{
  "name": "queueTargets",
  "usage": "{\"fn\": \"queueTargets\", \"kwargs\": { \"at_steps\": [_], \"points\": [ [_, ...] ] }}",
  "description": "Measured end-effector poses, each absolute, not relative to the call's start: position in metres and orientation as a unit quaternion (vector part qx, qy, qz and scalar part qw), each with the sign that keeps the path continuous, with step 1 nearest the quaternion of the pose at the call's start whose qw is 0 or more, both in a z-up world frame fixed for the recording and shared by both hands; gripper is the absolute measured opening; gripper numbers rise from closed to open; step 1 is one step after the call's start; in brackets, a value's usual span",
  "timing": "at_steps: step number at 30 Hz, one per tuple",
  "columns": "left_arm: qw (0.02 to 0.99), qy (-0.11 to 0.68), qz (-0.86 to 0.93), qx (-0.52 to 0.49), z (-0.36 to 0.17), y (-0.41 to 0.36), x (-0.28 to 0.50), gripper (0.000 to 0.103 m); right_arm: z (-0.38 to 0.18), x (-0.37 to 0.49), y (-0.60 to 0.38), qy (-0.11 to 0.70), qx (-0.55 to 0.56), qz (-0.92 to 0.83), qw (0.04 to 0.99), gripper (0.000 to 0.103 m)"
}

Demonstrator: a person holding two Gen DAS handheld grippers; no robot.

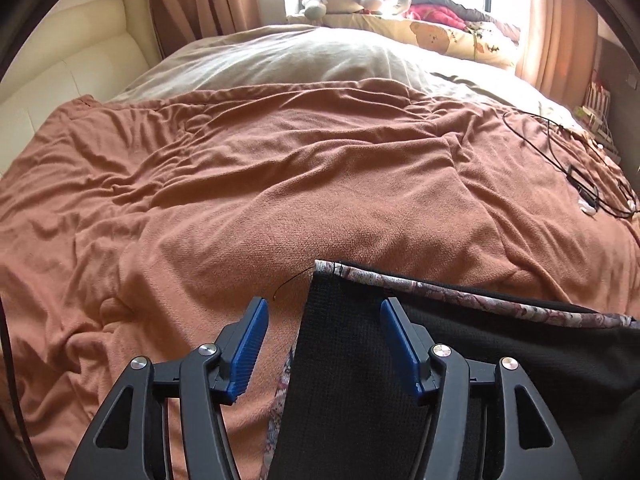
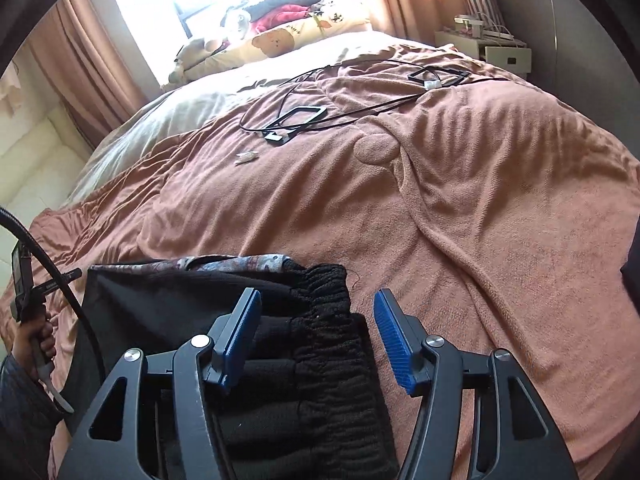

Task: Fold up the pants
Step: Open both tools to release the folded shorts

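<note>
Black pants (image 1: 500, 368) with a patterned inner lining lie folded on the brown blanket (image 1: 280, 184) at the bed's near edge. In the left wrist view my left gripper (image 1: 324, 312) is open, its jaws astride the pants' left hem corner. In the right wrist view my right gripper (image 2: 318, 304) is open over the black gathered elastic waistband (image 2: 320, 320), with the pants (image 2: 168, 304) stretching left. The blue pads (image 2: 392, 340) hold nothing. The person's other hand shows at the far left.
Black cables and small devices (image 2: 296, 120) lie on the blanket toward the far right of the bed, also in the left wrist view (image 1: 580, 180). Pillows and plush toys (image 1: 360, 0) sit by the window. A white nightstand (image 2: 504, 52) stands beyond the bed.
</note>
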State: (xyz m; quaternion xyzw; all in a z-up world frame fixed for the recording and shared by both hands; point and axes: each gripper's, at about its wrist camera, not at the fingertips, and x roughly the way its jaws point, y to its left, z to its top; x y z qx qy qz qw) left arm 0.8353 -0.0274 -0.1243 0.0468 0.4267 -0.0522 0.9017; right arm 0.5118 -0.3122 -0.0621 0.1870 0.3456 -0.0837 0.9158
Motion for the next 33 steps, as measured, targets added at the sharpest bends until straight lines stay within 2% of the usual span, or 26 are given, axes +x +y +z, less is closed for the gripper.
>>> {"fn": "queueTargets", "kwargs": {
  "at_steps": [4, 21, 33],
  "points": [
    [0.905, 0.421, -0.051, 0.039, -0.106, -0.022, 0.808, 0.067, -0.059, 0.49, -0.315, 0.347, 0.193, -0.075, 0.915, 0.057],
    [0.902, 0.43, -0.034, 0.013, -0.074, 0.022, 0.675, 0.067, -0.071, 0.42, -0.33, 0.353, 0.268, -0.025, 0.896, 0.057],
    [0.894, 0.448, -0.025, -0.024, -0.095, 0.042, 0.623, 0.067, -0.103, 0.407, -0.36, 0.353, 0.375, 0.023, 0.857, 0.057]
  ]
}}
